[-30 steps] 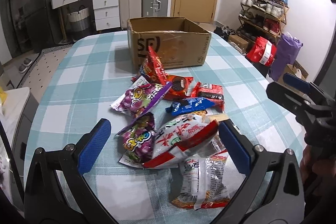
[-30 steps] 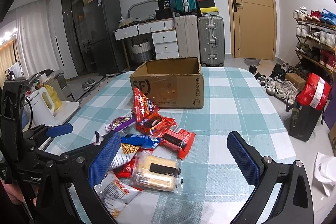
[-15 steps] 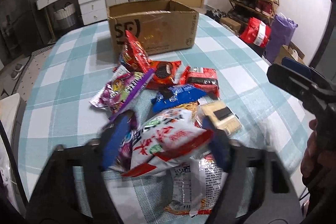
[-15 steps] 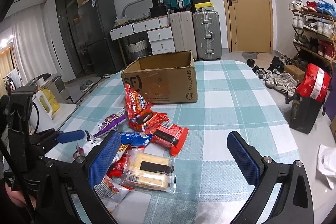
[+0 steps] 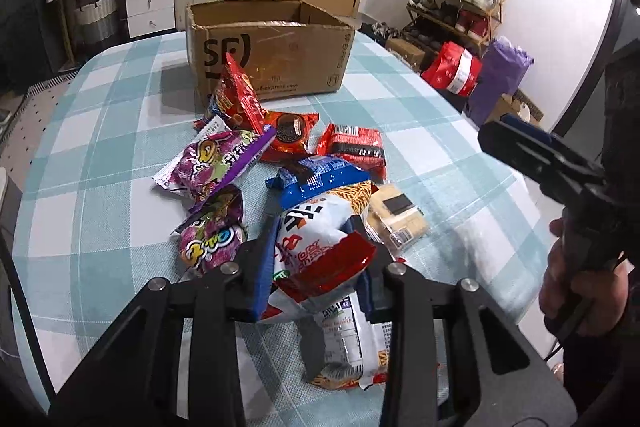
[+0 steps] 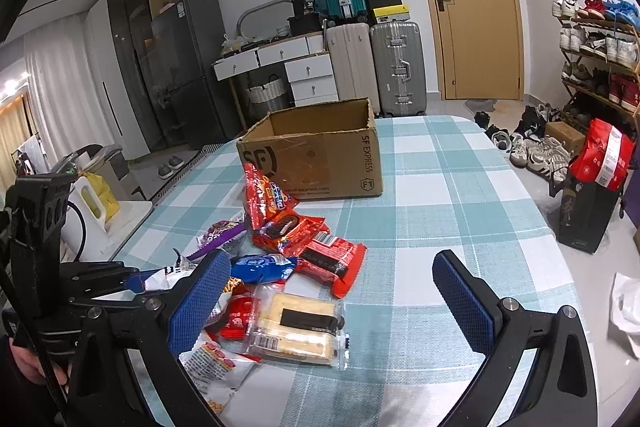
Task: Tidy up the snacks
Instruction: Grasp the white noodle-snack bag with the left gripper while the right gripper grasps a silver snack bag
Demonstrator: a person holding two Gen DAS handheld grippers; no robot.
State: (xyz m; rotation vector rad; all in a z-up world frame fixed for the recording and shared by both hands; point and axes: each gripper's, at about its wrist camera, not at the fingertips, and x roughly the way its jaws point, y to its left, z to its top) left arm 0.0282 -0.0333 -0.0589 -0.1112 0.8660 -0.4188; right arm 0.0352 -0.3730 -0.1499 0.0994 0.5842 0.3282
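Snacks: a loose heap of packets near the middle of the checked desk (image 5: 100, 131), just in front of the open cardboard box (image 5: 272, 55).
Left claw (image 5: 316, 263): clamped on the white-and-red bag (image 5: 320, 243) at the near end of the heap — pads pressed into its sides.
Right claw (image 6: 332, 299): jaws wide apart, holding nothing, hovering above the biscuit pack (image 6: 296, 327).
Step in hand: likely lifting the bag toward the box.
Doing it well: raise it straight up first so the noodle packet (image 5: 348, 347) underneath is not dragged — then clear the box's near wall before letting go.
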